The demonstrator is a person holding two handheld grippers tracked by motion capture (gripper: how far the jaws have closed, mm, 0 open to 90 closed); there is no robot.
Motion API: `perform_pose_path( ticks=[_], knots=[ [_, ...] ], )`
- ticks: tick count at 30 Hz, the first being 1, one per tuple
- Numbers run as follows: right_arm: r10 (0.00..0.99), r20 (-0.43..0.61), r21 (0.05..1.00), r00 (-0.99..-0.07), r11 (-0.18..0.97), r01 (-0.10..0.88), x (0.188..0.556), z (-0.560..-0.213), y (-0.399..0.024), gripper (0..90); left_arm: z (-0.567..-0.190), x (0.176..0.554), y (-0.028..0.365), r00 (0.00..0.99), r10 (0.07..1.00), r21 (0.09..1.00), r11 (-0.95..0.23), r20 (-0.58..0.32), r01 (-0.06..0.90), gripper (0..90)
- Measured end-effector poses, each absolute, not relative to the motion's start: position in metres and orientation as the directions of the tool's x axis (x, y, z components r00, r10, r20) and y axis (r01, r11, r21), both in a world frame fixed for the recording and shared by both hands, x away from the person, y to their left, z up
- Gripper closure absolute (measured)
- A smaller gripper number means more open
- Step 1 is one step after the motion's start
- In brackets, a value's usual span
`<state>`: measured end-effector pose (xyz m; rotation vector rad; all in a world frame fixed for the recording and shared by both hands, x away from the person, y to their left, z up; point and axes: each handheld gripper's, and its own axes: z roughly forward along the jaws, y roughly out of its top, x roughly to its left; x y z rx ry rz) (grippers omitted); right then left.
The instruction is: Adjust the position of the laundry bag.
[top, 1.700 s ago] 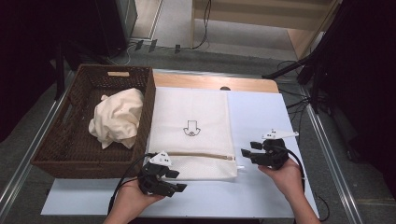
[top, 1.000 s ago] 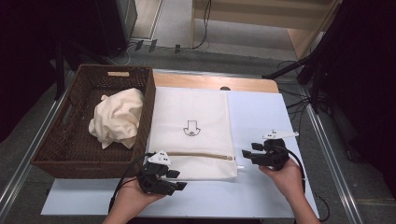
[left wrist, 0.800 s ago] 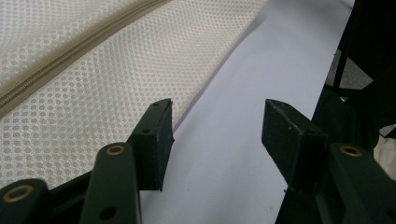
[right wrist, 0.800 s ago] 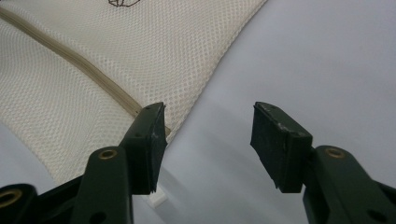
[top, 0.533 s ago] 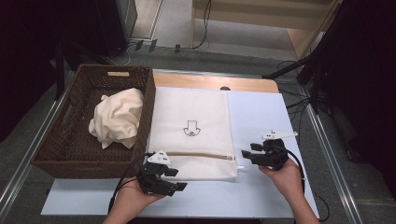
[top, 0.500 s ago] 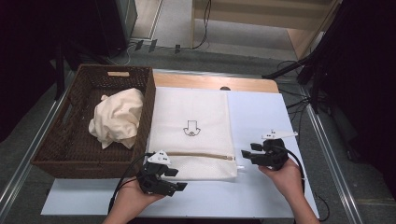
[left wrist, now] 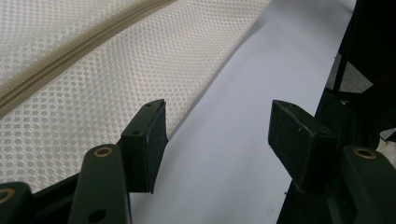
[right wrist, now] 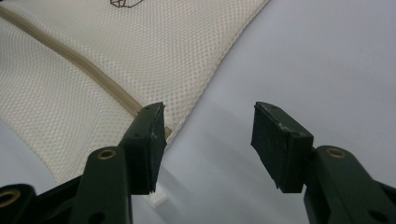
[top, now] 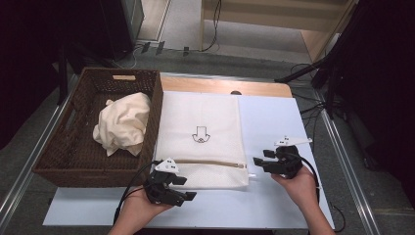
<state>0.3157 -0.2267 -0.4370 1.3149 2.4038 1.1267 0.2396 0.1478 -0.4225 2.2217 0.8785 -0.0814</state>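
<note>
A white mesh laundry bag (top: 200,139) with a beige zipper (top: 210,162) lies flat on the white table top (top: 274,122). My left gripper (top: 185,188) rests at the bag's near left corner. Its jaws have just been opening and stand open (left wrist: 219,126), with bare table between them and the bag's mesh edge (left wrist: 93,70) beside one pad. My right gripper (top: 262,157) sits at the bag's near right corner, open (right wrist: 210,126). The zipper's end (right wrist: 116,93) and a small white pull tab (right wrist: 158,198) lie by its left pad, with nothing gripped.
A brown wicker basket (top: 58,161) stands left of the bag and holds a crumpled cream cloth (top: 122,122). A wooden strip (top: 220,85) runs along the table's far edge. Cables and dark stands lie on the floor beyond and to the right.
</note>
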Motion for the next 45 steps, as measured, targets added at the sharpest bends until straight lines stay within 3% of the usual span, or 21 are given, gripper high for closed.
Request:
perform_pose_path(
  ticks=[37, 45],
  knots=[
    [0.742, 0.178, 0.689, -0.646, 0.374, 0.62, 0.349, -0.434, -0.177, 47.2, -0.423, 0.22, 0.175, 0.697, 0.647, 0.611, -0.426, -0.309, 0.667, 36.9],
    [0.739, 0.129, 0.681, -0.661, 0.419, 0.601, 0.364, -0.434, -0.157, 47.1, -0.424, 0.221, 0.174, 0.698, 0.645, 0.609, -0.427, -0.312, 0.668, 36.9]
  ],
)
